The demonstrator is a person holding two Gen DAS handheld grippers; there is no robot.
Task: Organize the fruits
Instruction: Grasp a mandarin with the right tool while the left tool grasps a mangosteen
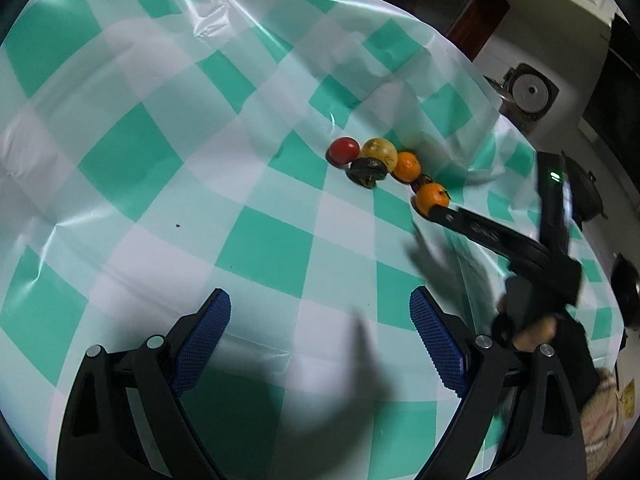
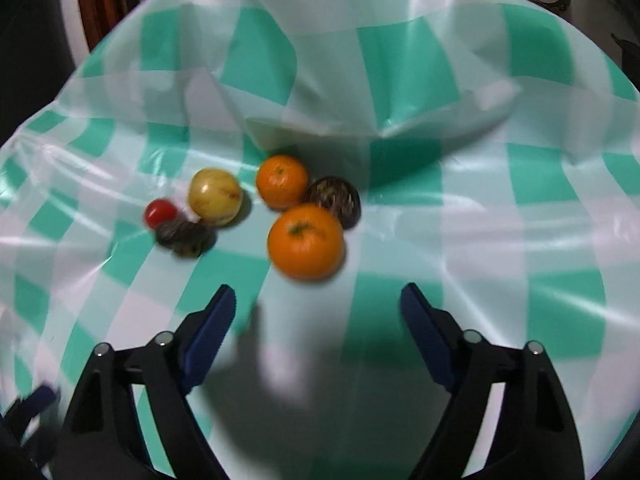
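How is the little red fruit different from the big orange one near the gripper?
The red fruit is smaller and smooth red; the near orange is bigger, orange, with a green stem spot. The red fruit sits at the left end, against a dark fruit; the near orange lies closest to the right gripper. Both are round.

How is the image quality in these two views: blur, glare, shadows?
Left wrist: fruit sharp, right tool smeared, glare streaks on the tablecloth. Right wrist: motion blur throughout, softening the near orange; dark shadow between the pads.
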